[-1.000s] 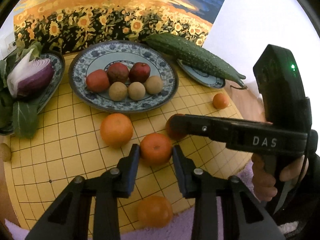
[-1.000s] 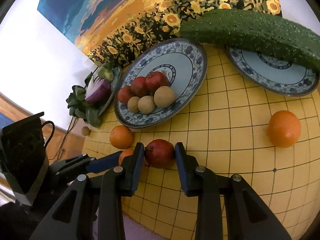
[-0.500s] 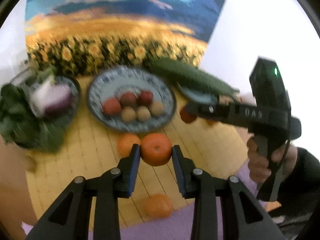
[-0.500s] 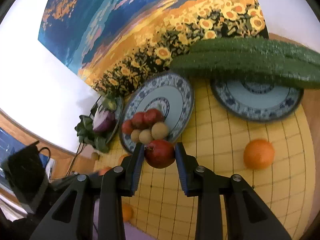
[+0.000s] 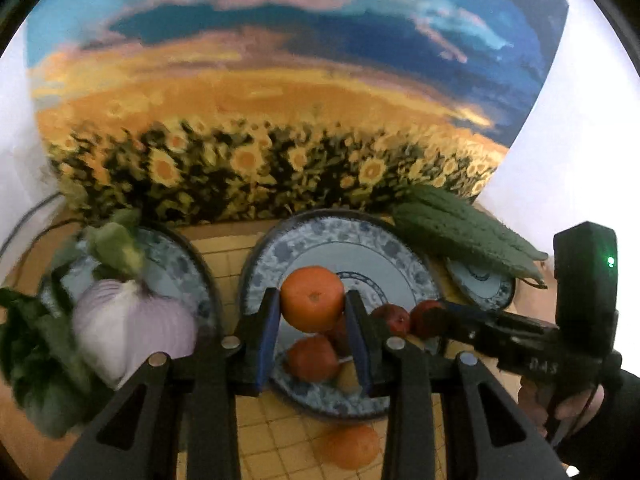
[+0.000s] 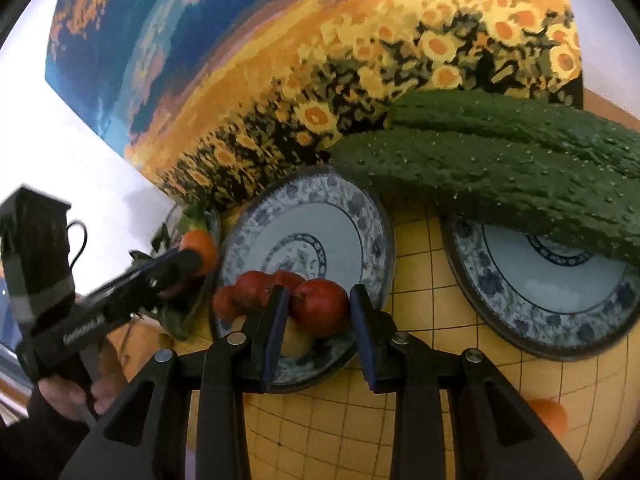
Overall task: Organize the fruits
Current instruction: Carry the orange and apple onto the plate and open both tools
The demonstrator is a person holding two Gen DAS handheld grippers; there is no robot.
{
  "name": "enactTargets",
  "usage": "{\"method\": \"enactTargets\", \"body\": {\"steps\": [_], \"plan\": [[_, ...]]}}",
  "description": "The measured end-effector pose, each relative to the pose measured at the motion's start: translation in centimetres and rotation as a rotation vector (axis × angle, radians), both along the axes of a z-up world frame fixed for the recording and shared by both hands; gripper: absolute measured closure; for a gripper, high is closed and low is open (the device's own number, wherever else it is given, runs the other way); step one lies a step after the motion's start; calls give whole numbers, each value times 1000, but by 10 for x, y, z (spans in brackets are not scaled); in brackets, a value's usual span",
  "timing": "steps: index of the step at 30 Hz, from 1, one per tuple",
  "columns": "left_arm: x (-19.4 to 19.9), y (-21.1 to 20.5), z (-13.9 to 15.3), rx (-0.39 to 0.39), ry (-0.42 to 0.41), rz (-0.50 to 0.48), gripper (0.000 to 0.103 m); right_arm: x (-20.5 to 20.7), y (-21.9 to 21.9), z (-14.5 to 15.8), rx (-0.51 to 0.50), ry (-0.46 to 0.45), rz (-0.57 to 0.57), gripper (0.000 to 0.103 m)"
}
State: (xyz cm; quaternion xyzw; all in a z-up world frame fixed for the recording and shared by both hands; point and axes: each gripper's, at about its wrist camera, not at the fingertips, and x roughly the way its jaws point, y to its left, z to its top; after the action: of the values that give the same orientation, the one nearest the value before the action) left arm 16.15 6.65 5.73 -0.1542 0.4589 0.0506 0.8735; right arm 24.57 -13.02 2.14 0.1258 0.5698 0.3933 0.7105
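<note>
I have a fruit in each gripper. My left gripper [image 5: 312, 334] is closed partway on a mandarin [image 5: 312, 298], both pads pressed against its sides, and my right gripper [image 6: 318, 322] is clamped the same way on a dark red fruit [image 6: 320, 306]. Both fruits are clear of the worktop [image 6: 420, 392].

What the next move turns on, as I judge it, is that the middle plate [image 5: 384, 256] lies directly ahead of and below both grippers. From my left gripper the mandarin hangs over the plate's near half, with the fruits already on it just under and beyond my pads: a red one [image 5: 312, 358] right below, more red ones [image 5: 390, 318] off to the right. My right gripper comes in from that right side, and its tips sit near those red fruits, so the two grippers are close together over one plate. The right one seems nearer the pile, the left nearer the plate's bare centre.

Open room is the far, empty half of the plate, ahead of the mandarin. To my left the onion [image 5: 132, 332] and its greens crowd the neighbouring plate's rim; to the right, the cucumbers [image 6: 500, 168] overhang the third plate [image 6: 560, 312]. Another mandarin [image 5: 352, 446] lies on the worktop below my left gripper.
</note>
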Motion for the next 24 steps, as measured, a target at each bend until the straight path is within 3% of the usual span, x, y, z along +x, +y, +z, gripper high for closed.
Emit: {"method": "enactTargets", "body": {"steps": [5, 11, 24], "plan": [[14, -2, -16, -18, 50, -31, 69, 1, 5, 1, -19, -21, 37, 70], [25, 17, -23, -144, 99, 1, 69, 0, 7, 4, 4, -36, 84, 58], [30, 17, -30, -138, 185, 50, 66, 4, -1, 14, 37, -60, 97, 56]]}}
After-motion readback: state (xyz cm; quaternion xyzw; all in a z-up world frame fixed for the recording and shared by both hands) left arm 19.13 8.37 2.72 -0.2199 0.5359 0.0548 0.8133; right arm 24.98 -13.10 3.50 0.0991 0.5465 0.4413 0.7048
